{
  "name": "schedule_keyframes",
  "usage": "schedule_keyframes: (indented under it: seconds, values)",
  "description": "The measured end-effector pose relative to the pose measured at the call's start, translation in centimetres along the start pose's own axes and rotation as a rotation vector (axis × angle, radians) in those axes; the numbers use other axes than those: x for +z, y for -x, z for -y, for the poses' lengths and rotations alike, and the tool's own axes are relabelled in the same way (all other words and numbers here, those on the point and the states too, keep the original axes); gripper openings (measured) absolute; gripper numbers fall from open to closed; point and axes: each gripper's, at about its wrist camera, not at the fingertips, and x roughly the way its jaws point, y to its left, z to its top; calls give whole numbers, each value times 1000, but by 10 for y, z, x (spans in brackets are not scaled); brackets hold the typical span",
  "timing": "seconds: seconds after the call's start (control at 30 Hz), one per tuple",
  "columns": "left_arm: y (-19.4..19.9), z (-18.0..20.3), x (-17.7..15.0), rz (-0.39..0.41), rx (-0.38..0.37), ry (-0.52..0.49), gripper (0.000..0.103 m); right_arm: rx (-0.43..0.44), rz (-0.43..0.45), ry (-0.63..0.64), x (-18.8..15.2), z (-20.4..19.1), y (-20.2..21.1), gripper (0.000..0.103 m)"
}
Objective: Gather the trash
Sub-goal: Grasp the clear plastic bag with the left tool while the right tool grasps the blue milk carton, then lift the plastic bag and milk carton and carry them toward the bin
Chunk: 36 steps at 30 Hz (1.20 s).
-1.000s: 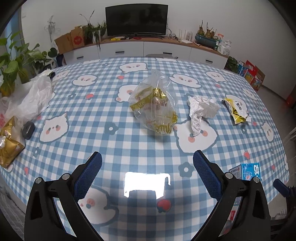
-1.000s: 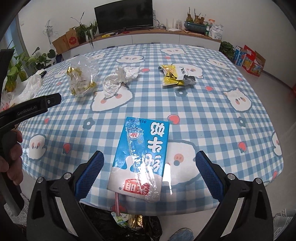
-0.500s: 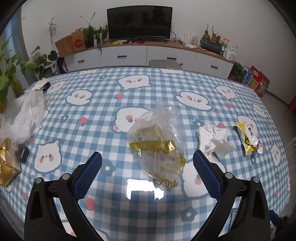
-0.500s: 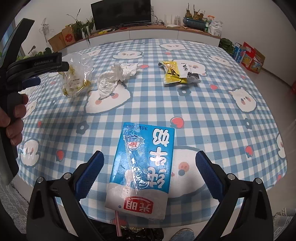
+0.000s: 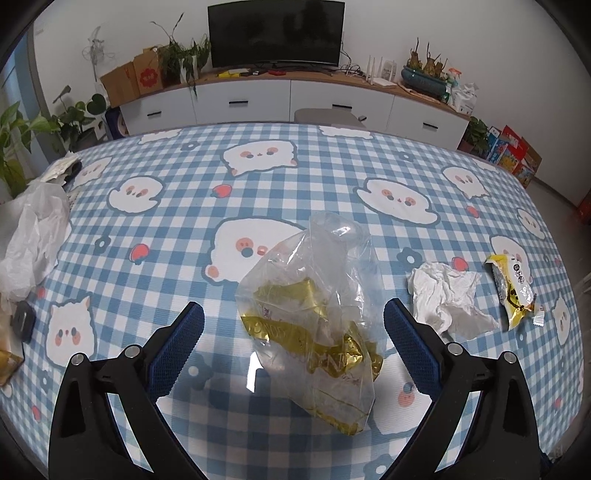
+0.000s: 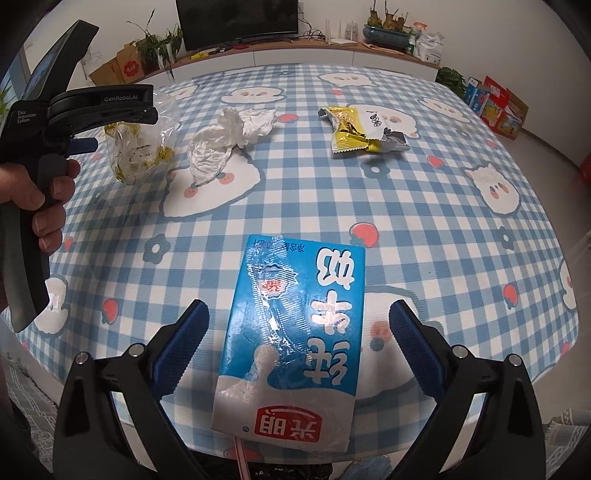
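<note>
A clear plastic bag with gold wrappers lies on the checked tablecloth, between the fingertips of my open left gripper. To its right lie a crumpled white tissue and a yellow snack wrapper. In the right wrist view a flattened blue milk carton lies at the near table edge, between the spread fingers of my open right gripper. The same bag, tissue and wrapper lie farther back. A hand holds the left gripper's handle at the left.
A white plastic bag and a small dark object sit at the table's left edge. A cabinet with a TV stands beyond the table. Potted plants are at the left. Trash shows on the floor below the near edge.
My left gripper has moved forward over the table until the clear bag sits between its fingers. My right gripper has edged closer to the milk carton. Both stay open.
</note>
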Motion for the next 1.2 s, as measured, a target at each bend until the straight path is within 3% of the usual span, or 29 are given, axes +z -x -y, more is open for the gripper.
schedule_keyframes:
  seconds: [0.43,0.67,0.8,1.2]
  values:
    - [-15,7,-5,-48,1,-23,48,16,-58,-22,-3,3,-11,66]
    - [-20,11,-7,-75,19,-42,18,1,-51,-10,-3,2,-10,60]
    - [-20,7,-8,-73,20,-26,13,0,-51,-10,-3,2,-10,60]
    - [-12,3,-7,-68,-4,-5,11,-5,-36,-15,0,5,-1,60]
